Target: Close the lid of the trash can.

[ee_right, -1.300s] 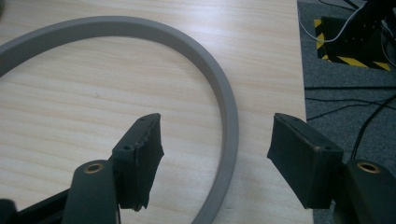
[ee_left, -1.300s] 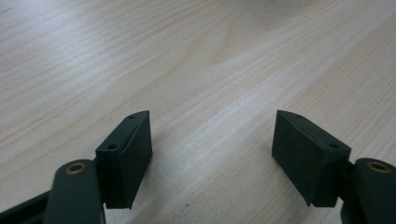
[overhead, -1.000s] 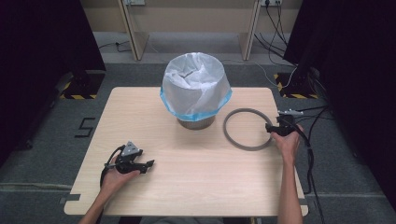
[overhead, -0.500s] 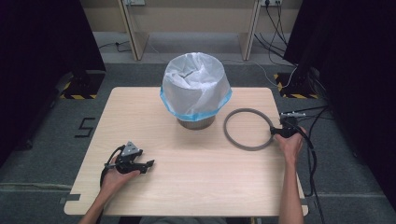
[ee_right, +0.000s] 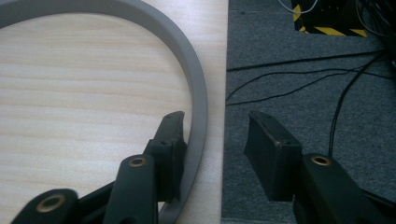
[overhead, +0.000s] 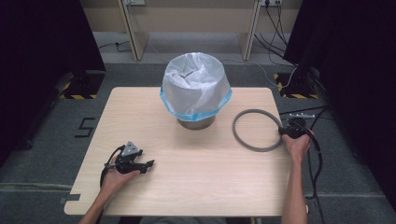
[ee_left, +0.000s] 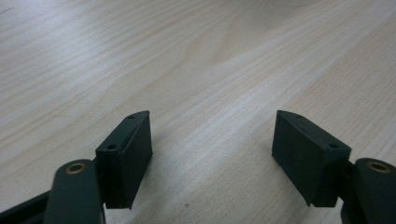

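At the left of the pale wooden table point(overhead: 187, 186), near its front edge, the person's left hand point(overhead: 114, 179) rests on the tabletop and holds the left tongs point(overhead: 148, 164), which point toward the right across the bare wood. In the left gripper view the two black jaws stand wide apart with nothing but wood grain between them, and the pads point(ee_left: 135, 149) touch nothing.

In the middle of the table, toward its far edge, stands a round dark bin lined with a white plastic bag with a blue hem point(overhead: 196, 88); the bag is folded down over the rim and covers most of the bin's wall.

To the right of the bin, well apart from the left tongs, a thin grey ring-shaped hoop point(overhead: 238, 135) lies flat on the table, its right side reaching the table's right edge. The right hand point(overhead: 296, 147) holds the right tongs point(overhead: 282, 132) at that side of the hoop. In the right gripper view the hoop point(ee_right: 198, 93) runs between the jaws: the inner pad lies against the hoop's inside face, over the table, while the outer pad stands clear of it beyond the table's edge, above the grey carpet point(ee_right: 303, 70) and its black cables point(ee_right: 299, 60). These jaws have just been closing around the hoop but do not yet pinch it.
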